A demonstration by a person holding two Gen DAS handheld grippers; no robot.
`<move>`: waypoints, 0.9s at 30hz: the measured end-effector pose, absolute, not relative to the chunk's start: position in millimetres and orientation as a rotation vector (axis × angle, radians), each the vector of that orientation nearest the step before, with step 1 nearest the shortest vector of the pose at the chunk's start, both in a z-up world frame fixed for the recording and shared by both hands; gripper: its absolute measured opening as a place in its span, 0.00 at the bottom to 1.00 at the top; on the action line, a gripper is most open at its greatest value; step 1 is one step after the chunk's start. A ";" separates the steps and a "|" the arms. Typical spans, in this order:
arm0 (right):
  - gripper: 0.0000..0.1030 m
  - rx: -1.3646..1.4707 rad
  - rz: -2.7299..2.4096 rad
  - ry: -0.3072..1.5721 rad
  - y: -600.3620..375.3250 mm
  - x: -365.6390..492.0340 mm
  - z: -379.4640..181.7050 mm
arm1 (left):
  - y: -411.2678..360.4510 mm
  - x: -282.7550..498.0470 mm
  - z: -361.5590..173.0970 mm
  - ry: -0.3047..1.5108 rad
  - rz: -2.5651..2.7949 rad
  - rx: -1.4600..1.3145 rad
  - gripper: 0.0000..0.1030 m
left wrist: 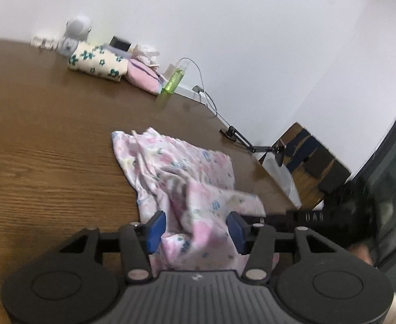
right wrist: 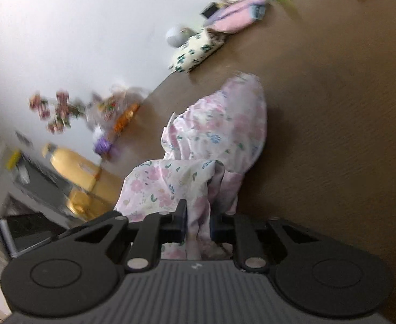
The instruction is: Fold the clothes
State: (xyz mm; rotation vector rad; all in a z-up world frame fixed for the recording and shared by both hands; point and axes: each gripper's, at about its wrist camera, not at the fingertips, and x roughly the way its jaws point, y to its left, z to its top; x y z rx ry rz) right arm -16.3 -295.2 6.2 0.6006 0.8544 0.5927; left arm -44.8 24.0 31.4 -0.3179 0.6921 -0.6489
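A pink floral garment (left wrist: pixel 176 167) lies crumpled on the brown wooden table (left wrist: pixel 49 135), with one end rising toward me. My left gripper (left wrist: pixel 196 229) stands open; a loose bunch of the cloth sits between its blue pads (left wrist: pixel 156 228). In the right wrist view the same garment (right wrist: pixel 225 129) runs from the table (right wrist: pixel 333 108) up into my right gripper (right wrist: pixel 198 220), whose jaws are close together and shut on a fold of it. The right gripper's black frame (left wrist: pixel 308 217) shows blurred at the right of the left wrist view.
At the back of the table by the wall lie a folded cream cloth with green flowers (left wrist: pixel 98 62), a pink bundle (left wrist: pixel 142 77), a green bottle (left wrist: pixel 173 81) and a white figure (left wrist: pixel 75 35). A black clamp arm (left wrist: pixel 241 137) sits at the table edge, a chair (left wrist: pixel 314 162) beyond it.
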 end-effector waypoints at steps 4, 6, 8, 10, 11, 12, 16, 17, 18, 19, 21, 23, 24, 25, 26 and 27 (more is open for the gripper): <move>0.25 0.517 0.585 0.869 -281.7 -15.9 20.5 | 15.2 -55.6 21.7 0.710 -0.627 -0.271 0.18; 0.45 0.477 0.547 0.858 -276.7 -19.9 23.3 | 20.0 -59.0 13.2 0.726 -0.614 -0.314 0.19; 0.57 0.439 0.501 0.814 -275.2 -31.9 28.6 | 26.1 -65.8 11.9 0.723 -0.580 -0.363 0.38; 0.62 0.402 0.438 0.747 -275.9 -48.4 36.1 | 32.2 -71.4 13.9 0.715 -0.544 -0.388 0.48; 0.62 0.398 0.395 0.709 -277.0 -57.8 40.0 | 34.0 -73.4 15.4 0.710 -0.531 -0.389 0.48; 0.62 0.403 0.361 0.675 -278.5 -68.3 43.6 | 35.6 -75.2 16.8 0.705 -0.518 -0.389 0.47; 0.62 0.384 0.293 0.538 -261.7 -112.8 54.0 | 31.1 -78.2 19.1 0.709 -0.534 -0.376 0.42; 0.62 0.354 0.284 0.517 -252.2 -119.0 53.6 | 28.3 -78.1 19.9 0.711 -0.548 -0.365 0.29; 0.61 0.320 0.280 0.504 -242.1 -121.6 51.5 | 26.6 -79.1 19.4 0.715 -0.547 -0.352 0.19; 0.49 0.286 0.277 0.491 -232.0 -124.2 49.4 | 25.1 -80.0 18.8 0.718 -0.546 -0.341 0.18; 0.26 0.287 0.264 0.512 -225.3 -115.1 43.3 | 24.2 -79.8 15.8 0.722 -0.539 -0.352 0.14; 0.16 0.367 0.269 0.571 -232.4 -99.5 34.8 | 26.3 -79.4 12.1 0.733 -0.535 -0.370 0.13; 0.12 0.415 0.275 0.604 -237.4 -91.4 30.2 | 27.5 -78.8 10.3 0.739 -0.537 -0.378 0.13; 0.12 0.476 0.288 0.634 -243.4 -83.9 26.4 | 28.4 -79.7 10.4 0.740 -0.549 -0.373 0.14; 0.12 0.527 0.307 0.653 -249.8 -79.9 24.6 | 29.5 -80.7 10.9 0.739 -0.560 -0.367 0.14; 0.13 0.549 0.329 0.661 -255.4 -78.9 25.5 | 31.3 -81.8 16.2 0.718 -0.564 -0.347 0.21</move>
